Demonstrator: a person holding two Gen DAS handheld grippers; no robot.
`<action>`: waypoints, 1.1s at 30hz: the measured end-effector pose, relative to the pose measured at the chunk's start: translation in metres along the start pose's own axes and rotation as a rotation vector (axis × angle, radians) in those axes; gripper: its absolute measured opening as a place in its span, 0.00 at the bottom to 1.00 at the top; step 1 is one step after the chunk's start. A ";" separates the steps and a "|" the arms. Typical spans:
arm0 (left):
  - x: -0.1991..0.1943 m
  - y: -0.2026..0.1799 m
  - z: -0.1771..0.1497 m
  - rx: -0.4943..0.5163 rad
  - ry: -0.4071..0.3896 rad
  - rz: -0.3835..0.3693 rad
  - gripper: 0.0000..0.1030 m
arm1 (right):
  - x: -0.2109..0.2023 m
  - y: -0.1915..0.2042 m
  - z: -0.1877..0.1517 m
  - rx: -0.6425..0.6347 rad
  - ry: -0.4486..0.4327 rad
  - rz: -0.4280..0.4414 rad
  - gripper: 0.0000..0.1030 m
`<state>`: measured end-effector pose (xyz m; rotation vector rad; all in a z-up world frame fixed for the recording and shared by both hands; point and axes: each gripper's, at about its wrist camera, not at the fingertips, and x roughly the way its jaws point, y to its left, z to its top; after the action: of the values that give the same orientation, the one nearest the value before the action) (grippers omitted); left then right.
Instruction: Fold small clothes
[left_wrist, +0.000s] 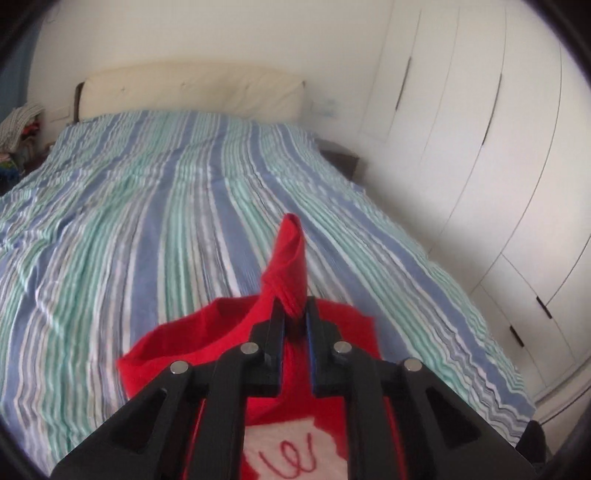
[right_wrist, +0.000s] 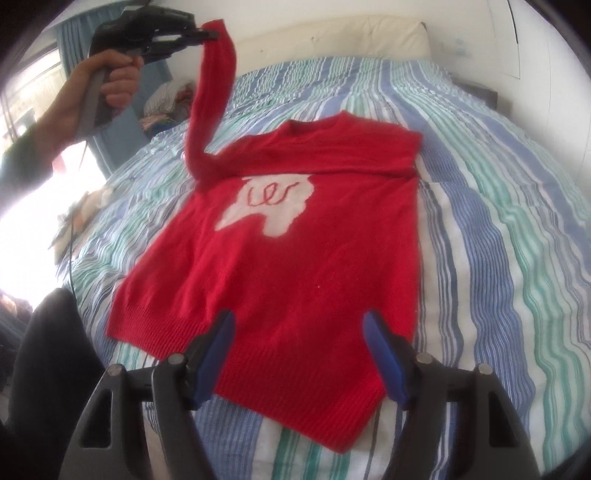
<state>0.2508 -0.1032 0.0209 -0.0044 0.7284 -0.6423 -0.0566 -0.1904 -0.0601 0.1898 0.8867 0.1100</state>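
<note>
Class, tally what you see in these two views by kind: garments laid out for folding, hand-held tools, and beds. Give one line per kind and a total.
Red sweaters: 1, the red sweater, one sleeve lifted
Tools: 2, the left tool shut on that sleeve, the right tool open above the hem
Beds: 1, the striped bed
Total: 4

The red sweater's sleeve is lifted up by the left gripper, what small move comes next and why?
Probably carry the sleeve across the sweater chest and lay it down: the left gripper pinches its cuff aloft, the body lies flat on the bed, and the right gripper is open.
</note>
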 end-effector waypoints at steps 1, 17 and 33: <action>0.017 -0.010 -0.009 -0.001 0.047 -0.003 0.43 | -0.001 -0.003 0.000 0.008 -0.005 -0.002 0.69; 0.062 0.161 -0.099 -0.342 0.399 0.096 0.65 | 0.012 -0.029 -0.001 0.106 0.009 0.008 0.69; 0.078 0.188 -0.126 -0.286 0.435 0.404 0.23 | 0.026 -0.014 -0.009 0.019 0.069 -0.015 0.69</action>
<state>0.3186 0.0333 -0.1637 0.0193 1.1992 -0.1444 -0.0467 -0.1982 -0.0884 0.1976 0.9579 0.0949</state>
